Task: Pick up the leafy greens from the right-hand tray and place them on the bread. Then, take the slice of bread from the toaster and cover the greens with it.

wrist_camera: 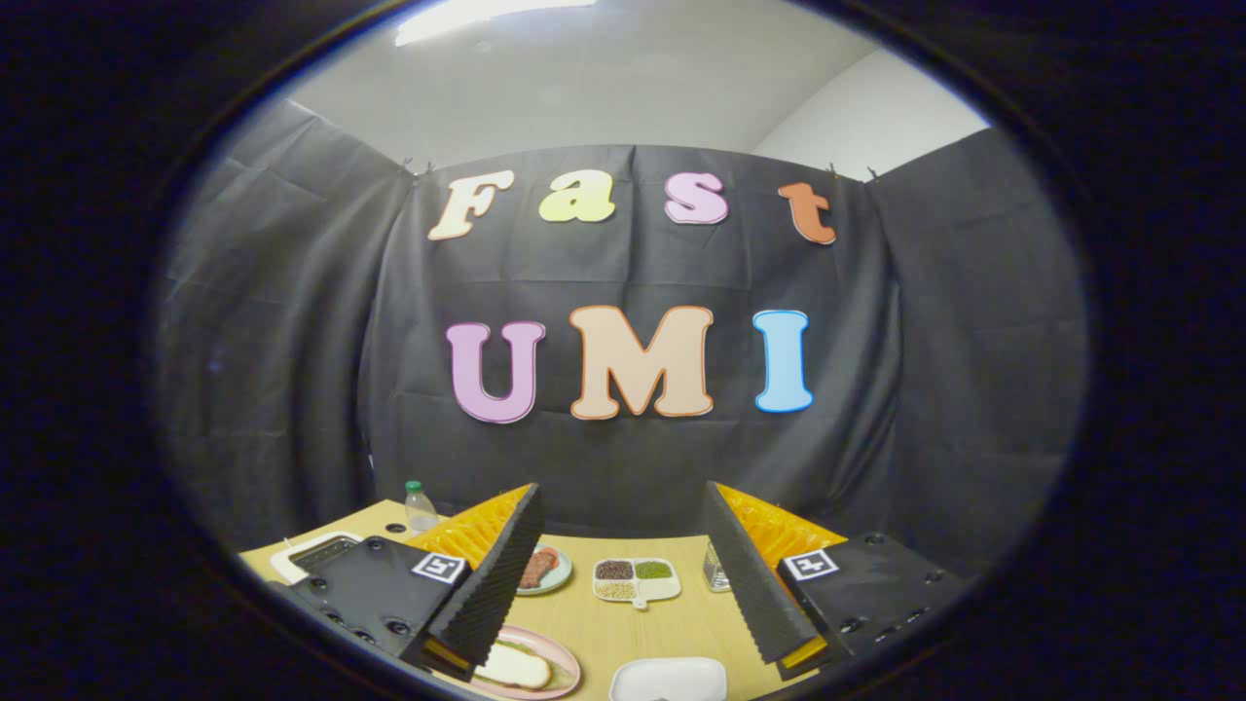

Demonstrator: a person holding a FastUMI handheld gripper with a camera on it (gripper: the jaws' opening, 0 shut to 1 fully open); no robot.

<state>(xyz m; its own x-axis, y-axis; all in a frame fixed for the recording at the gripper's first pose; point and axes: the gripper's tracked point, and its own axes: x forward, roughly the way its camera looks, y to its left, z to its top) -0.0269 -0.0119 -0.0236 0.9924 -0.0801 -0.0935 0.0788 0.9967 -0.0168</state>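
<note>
A: Where do we have the gripper (pixel 623 570) right now?

B: We have it held above the wooden table (pixel 633 633), fingers spread wide with nothing between them. The ridged black pads (pixel 496 574) face each other across an open gap.

A: What do we see in that gap?

B: Just ahead of the fingers sits a white divided dish (pixel 637 578) with dark, green and pale fillings. Nearer to us, low between the fingers, we see a white tray (pixel 670 679); we cannot tell what lies in it.

A: And the bread?

B: A slice of bread (pixel 513 667) lies on a pink plate (pixel 568 672), partly under the left finger. Something green seems to edge it, but we cannot tell for sure.

A: Anything else around?

B: Beyond the left finger we see a small plate (pixel 560 576) holding something reddish. Past the left side stands a clear bottle (pixel 420 506) with a green cap, and beside it a white toaster (pixel 313 555). By the right finger stands a small clear glass (pixel 715 572).
</note>
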